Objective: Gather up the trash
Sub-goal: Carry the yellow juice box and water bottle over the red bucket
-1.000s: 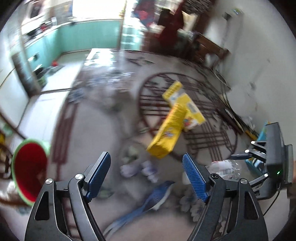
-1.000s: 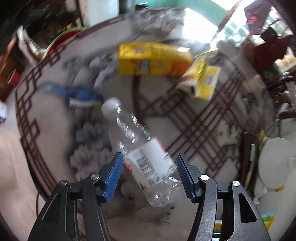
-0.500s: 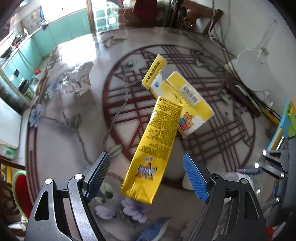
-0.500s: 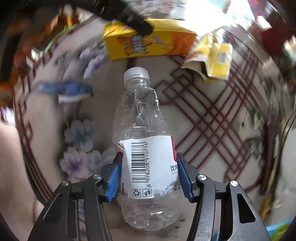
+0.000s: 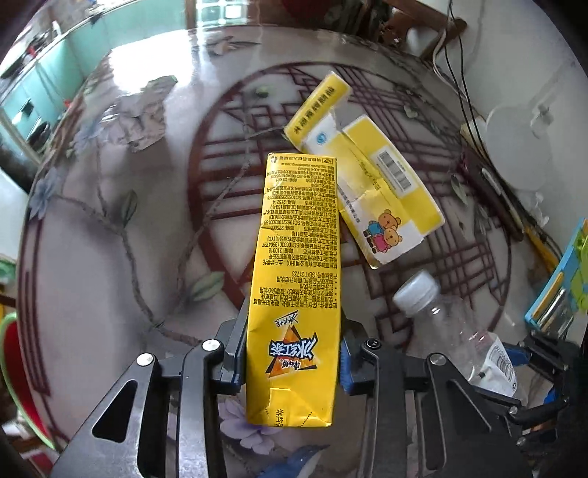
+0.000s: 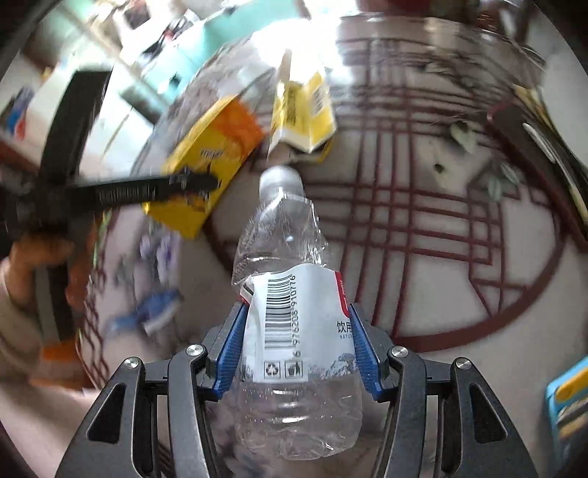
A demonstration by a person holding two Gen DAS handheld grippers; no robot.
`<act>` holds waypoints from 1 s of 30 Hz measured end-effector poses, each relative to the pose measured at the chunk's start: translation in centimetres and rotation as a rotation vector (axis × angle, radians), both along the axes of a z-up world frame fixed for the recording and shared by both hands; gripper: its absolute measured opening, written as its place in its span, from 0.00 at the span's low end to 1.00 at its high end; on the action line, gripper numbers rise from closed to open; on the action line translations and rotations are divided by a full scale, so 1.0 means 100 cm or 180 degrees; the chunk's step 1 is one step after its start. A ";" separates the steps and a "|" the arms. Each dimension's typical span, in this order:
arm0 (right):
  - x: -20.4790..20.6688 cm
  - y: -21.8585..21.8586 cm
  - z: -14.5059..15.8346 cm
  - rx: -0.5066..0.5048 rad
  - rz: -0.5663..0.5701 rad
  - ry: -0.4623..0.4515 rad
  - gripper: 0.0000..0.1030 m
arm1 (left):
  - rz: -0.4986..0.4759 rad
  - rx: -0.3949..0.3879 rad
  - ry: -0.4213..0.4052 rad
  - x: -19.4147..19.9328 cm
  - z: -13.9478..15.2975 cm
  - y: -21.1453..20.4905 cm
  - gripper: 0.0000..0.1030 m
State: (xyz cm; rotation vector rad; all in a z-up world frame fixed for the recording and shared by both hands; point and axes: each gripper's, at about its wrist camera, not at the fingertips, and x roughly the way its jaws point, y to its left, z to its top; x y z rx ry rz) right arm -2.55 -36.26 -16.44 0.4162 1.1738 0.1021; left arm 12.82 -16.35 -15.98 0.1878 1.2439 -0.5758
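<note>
Yellow drink carton (image 5: 294,294), loose between open jaws a moment ago, is now clamped by the left gripper (image 5: 292,358); right gripper (image 6: 297,349) stays closed on the plastic bottle (image 6: 294,312). The torn yellow box (image 5: 367,176) at one o'clock remains uncollected.

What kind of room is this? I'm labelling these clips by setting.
Probably a home dining area off a kitchen: a round glass-topped table with red lattice and flower pattern, teal kitchen cabinets behind, and a dark wooden chair at the far edge.

Since 0.5 s ago, closed left gripper (image 5: 292,353) onto the yellow carton (image 5: 296,286), raised plastic bottle (image 6: 294,312) slightly inside right gripper (image 6: 296,349).
</note>
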 end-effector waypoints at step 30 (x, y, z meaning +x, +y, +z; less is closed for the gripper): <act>0.023 0.104 0.037 -0.0018 0.0366 -0.0237 0.20 | 0.0817 -0.0315 -0.0327 -0.067 0.063 0.153 0.35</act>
